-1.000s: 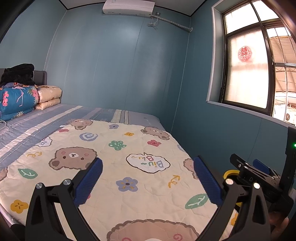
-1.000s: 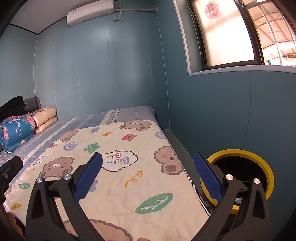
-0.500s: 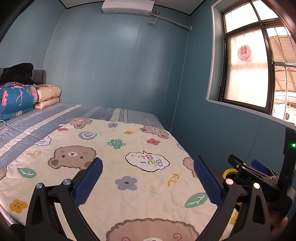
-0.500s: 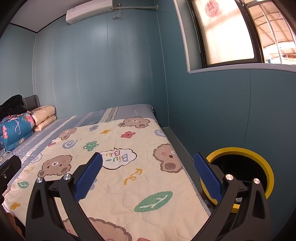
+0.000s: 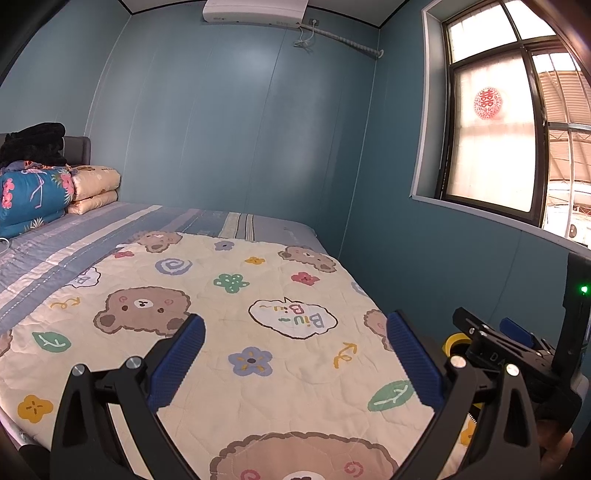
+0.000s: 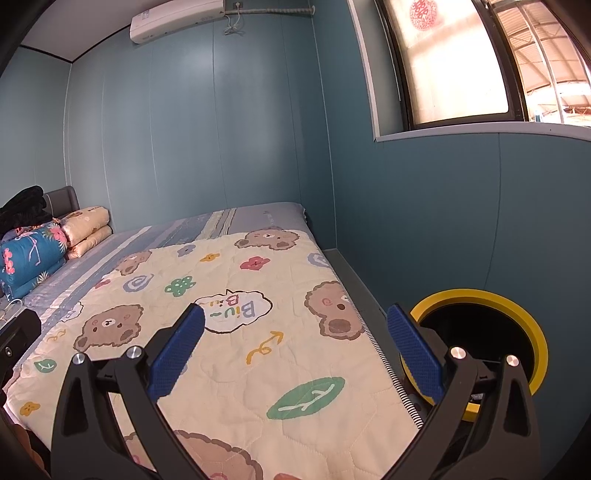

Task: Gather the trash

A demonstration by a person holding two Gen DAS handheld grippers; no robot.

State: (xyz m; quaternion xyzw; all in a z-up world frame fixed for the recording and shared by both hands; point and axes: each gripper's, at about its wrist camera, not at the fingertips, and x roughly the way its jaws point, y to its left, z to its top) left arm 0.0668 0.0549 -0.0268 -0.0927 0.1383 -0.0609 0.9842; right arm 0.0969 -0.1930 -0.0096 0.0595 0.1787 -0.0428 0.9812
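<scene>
Both the left gripper (image 5: 295,354) and right gripper (image 6: 295,350) hang wide apart, holding nothing, above the bear quilt (image 6: 236,317). No trash is visible on it; the yellow-rimmed bin (image 6: 476,295) stands beside the quilt's window-side edge. A careless reach could pinch quilt fabric instead.

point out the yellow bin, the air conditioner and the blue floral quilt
yellow bin (image 6: 498,297): right wrist view, far side of the yellow rim
air conditioner (image 5: 255,11): left wrist view, white front panel
blue floral quilt (image 6: 29,258): right wrist view, folded side
</scene>
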